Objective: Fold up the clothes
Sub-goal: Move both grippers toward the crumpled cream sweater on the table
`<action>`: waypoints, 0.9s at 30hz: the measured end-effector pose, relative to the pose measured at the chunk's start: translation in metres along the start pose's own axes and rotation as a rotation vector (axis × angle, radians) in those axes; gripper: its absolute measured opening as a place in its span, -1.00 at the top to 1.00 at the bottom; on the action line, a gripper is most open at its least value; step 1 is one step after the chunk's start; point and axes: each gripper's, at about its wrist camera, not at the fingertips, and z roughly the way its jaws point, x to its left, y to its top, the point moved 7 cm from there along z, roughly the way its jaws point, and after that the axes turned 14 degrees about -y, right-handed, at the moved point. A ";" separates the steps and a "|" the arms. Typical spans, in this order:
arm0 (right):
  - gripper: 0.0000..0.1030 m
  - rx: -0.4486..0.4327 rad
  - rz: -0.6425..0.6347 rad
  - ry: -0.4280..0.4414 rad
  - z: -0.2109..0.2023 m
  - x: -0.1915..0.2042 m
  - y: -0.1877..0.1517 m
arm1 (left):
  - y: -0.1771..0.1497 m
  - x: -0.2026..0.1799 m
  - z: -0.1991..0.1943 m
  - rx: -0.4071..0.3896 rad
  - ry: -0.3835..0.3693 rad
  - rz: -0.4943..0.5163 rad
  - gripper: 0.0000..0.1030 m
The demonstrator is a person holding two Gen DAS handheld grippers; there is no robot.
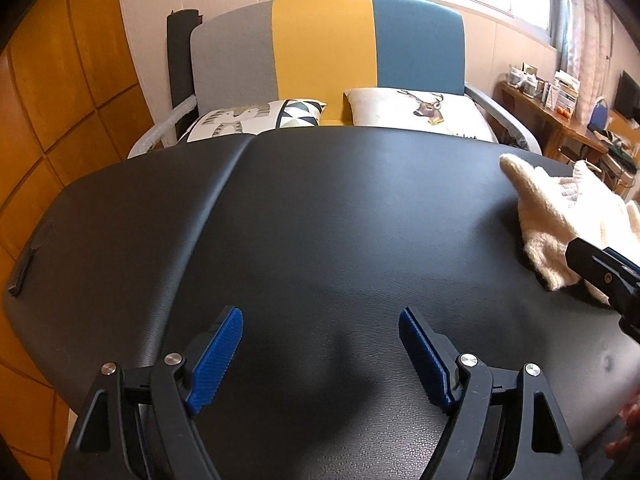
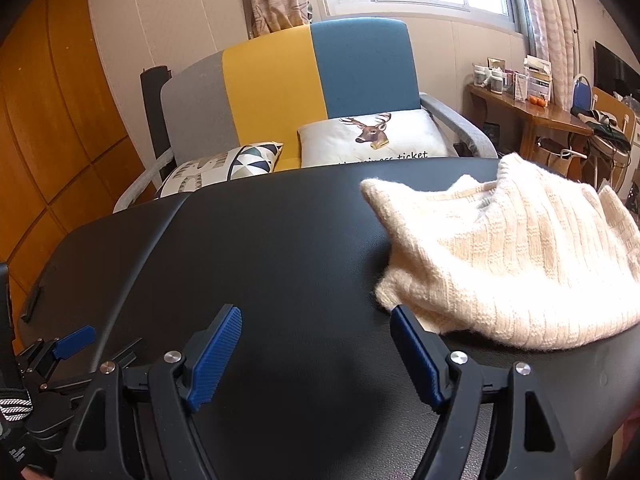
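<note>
Plainly the folding has not begun: this looks like the opening reach. At the lower left of the left wrist view, the left gripper hangs over the bare black table, its blue pads spread wide with nothing between them. The cream knitted sweater lies well apart from it, at the right edge of that frame, where a dark part of the right gripper cuts in front of the knit.

In the right wrist view, the left gripper shows small at the lower left, and the right gripper fills the bottom centre, jaws likewise wide and empty. Its right-hand pad sits just beside the sweater's near hem; whether it touches the wool is hard to tell. The garment lies crumpled in the right half of the frame, on the table's right side.

Next, the right gripper probably needs to close on that near edge, while the left crosses rightward to take another edge so the sweater can be spread flat.
</note>
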 end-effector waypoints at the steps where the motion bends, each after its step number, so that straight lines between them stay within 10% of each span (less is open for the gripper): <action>1: -0.53 0.000 -0.001 0.000 0.000 -0.001 -0.001 | 0.001 -0.005 0.002 0.007 -0.001 0.009 -0.59; 20: -0.53 0.020 0.014 0.010 0.005 -0.006 -0.004 | 0.037 -0.059 0.045 0.124 0.062 -0.072 -0.59; 27: -0.53 -0.023 -0.013 -0.109 0.003 -0.032 0.005 | 0.048 -0.072 0.045 0.144 0.051 -0.062 -0.59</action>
